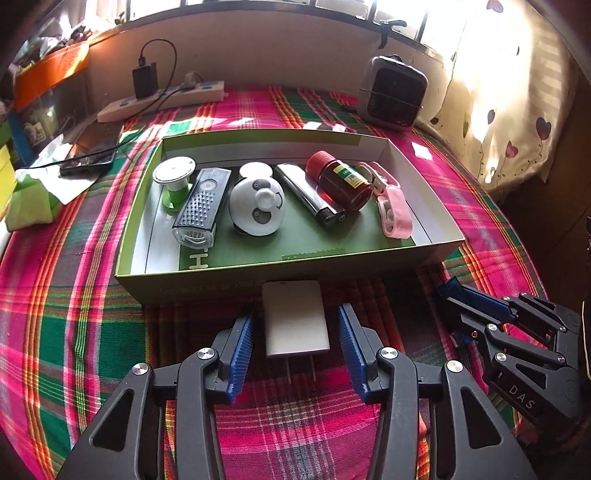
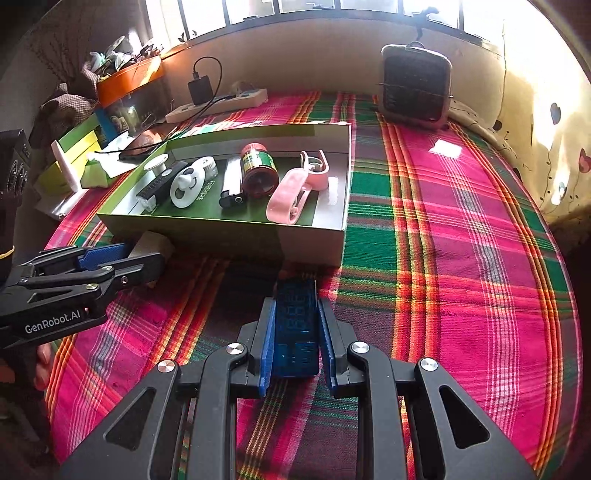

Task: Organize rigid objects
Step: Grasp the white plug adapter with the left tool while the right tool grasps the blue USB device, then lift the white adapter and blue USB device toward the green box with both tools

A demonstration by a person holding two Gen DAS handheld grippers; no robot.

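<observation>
The shallow green cardboard box (image 1: pixel 424 247) holds 6 items, among them a white panda-faced gadget (image 1: pixel 257 206) and a red-capped brown bottle (image 1: pixel 341 181). The left gripper (image 1: pixel 295 345) stands open around a white plug adapter (image 1: pixel 295 323) lying just before the box; the right gripper (image 2: pixel 295 341) clamps a translucent blue block (image 2: pixel 296 328).

Sunlit window (image 1: pixel 424 14), heart-print curtain (image 1: pixel 517 110)

Home bedroom: plaid bedspread (image 1: pixel 92 314), heart-print curtain (image 1: pixel 517 122), power strip (image 1: pixel 162 99).

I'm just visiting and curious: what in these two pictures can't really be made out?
- Blue device, right wrist view: the right gripper's pads cover its sides; markings unreadable.
- White charger, right wrist view: mostly behind the left gripper.
- Red-capped jar label: too small in both views.
</observation>
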